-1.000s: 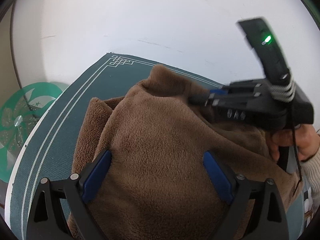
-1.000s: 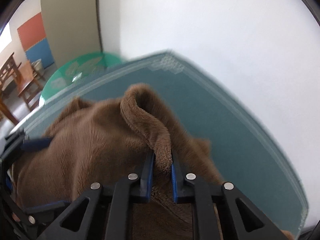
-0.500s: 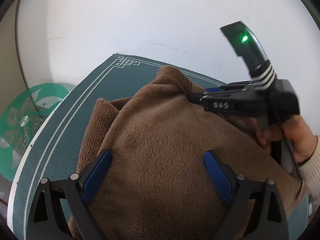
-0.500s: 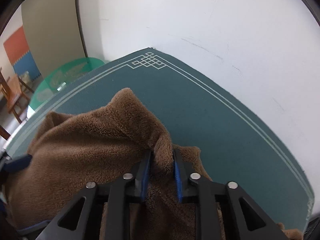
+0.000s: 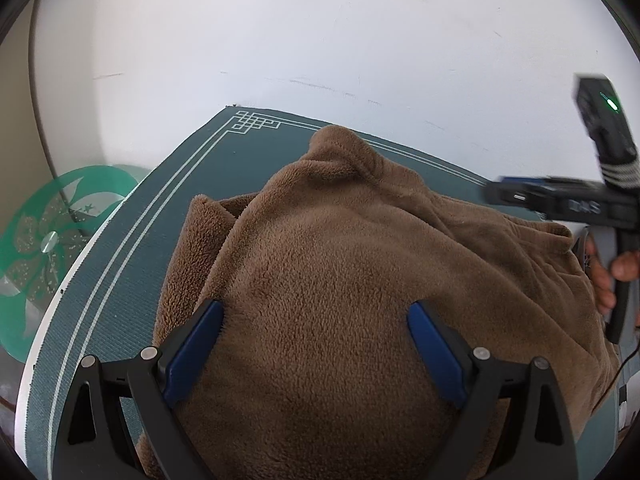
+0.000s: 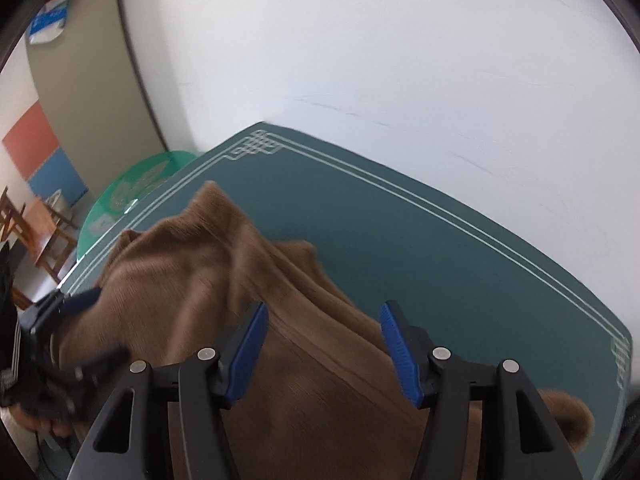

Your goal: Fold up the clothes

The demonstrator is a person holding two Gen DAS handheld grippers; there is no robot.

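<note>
A: Left wrist view: our left hand-held gripper (image 5: 316,344) stands wide open over one brown fleece garment (image 5: 340,280), gripping nothing. The garment lies bunched on the green mat (image 5: 168,184) covering the bench.

B: Right wrist view: our right hand-held gripper (image 6: 322,344) is likewise spread, empty, above the same garment (image 6: 208,280). We judge one rough fold laid; flattening and further folds remain. Count: one garment, two grippers.
</note>
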